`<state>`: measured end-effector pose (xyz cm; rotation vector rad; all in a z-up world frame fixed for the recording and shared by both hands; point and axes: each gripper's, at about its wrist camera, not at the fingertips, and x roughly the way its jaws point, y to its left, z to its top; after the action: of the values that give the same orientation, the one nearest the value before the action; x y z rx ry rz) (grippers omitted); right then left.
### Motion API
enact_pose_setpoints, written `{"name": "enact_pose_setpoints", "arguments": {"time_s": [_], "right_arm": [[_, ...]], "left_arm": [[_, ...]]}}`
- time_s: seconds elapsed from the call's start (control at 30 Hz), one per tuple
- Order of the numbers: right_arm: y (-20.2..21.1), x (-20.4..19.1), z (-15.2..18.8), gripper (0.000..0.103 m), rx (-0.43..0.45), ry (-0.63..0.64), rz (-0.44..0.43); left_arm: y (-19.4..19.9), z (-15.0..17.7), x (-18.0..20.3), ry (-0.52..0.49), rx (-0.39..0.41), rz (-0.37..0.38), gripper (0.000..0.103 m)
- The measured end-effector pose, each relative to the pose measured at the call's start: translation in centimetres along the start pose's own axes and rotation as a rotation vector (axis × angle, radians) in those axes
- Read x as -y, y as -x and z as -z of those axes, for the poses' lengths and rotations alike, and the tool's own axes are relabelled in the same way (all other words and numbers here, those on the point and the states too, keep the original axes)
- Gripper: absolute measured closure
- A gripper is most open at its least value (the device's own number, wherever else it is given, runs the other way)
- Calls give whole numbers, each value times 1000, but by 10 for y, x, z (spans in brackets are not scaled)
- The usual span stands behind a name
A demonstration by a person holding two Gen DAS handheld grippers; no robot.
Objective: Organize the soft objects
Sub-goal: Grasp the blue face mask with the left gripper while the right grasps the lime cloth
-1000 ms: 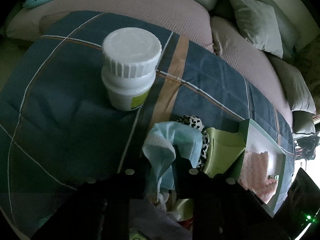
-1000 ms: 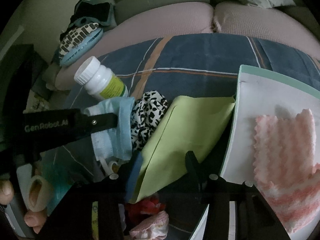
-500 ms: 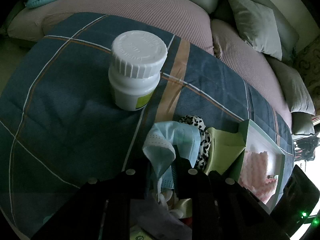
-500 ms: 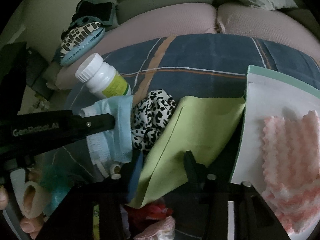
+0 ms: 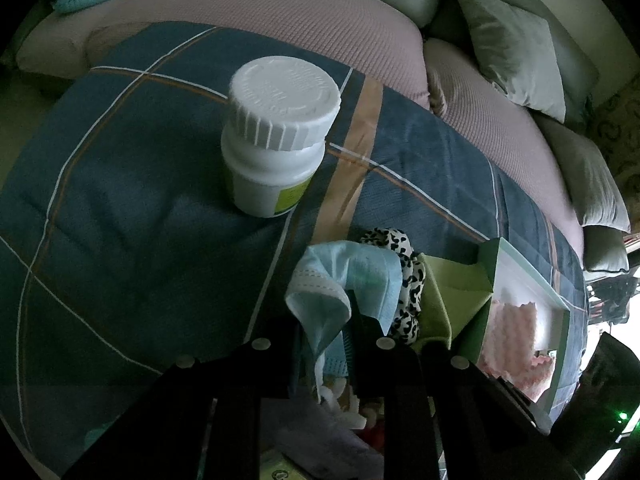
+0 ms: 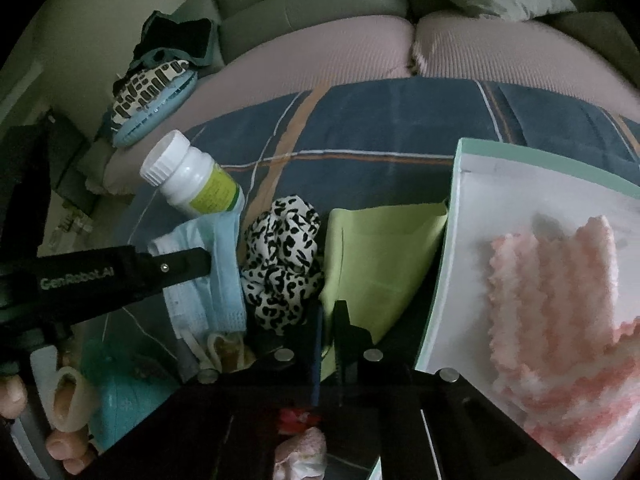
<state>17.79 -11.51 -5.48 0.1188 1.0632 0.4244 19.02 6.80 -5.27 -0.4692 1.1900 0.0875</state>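
My left gripper point(image 5: 326, 320) is shut on a light blue face mask point(image 5: 348, 276), which drapes over its fingers; from the right wrist view one of its fingers point(image 6: 180, 264) lies across the mask point(image 6: 224, 280). My right gripper point(image 6: 328, 320) is shut on the near edge of a light green cloth point(image 6: 380, 256). A leopard-print scrunchie point(image 6: 284, 264) sits between mask and cloth. To the right stands a white tray with a mint rim point(image 6: 460, 240) with a pink fluffy cloth point(image 6: 560, 300) in it.
A white pill bottle point(image 5: 276, 140) stands on the blue checked blanket point(image 5: 120, 200) just beyond the mask. Pink sofa cushions point(image 5: 280, 12) and grey pillows point(image 5: 512, 44) lie behind. A person's fingers point(image 6: 24, 396) show at the lower left, above small cluttered items.
My right gripper's jaws have closed from apart onto the green cloth's edge. My left gripper keeps its hold on the mask and stays where it was.
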Motion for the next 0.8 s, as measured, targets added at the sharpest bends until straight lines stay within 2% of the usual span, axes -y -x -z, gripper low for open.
{"name": "enact_pose_setpoints", "arguments": {"time_s": [0.4,0.8], "right_arm": [[12,1,1,99,29,-7,-31],[43,1,0,99,105,-6,-62]], "left_arm": [[4,3,1,-9,11,18,84],[20,5,9,-18,41,42,84]]}}
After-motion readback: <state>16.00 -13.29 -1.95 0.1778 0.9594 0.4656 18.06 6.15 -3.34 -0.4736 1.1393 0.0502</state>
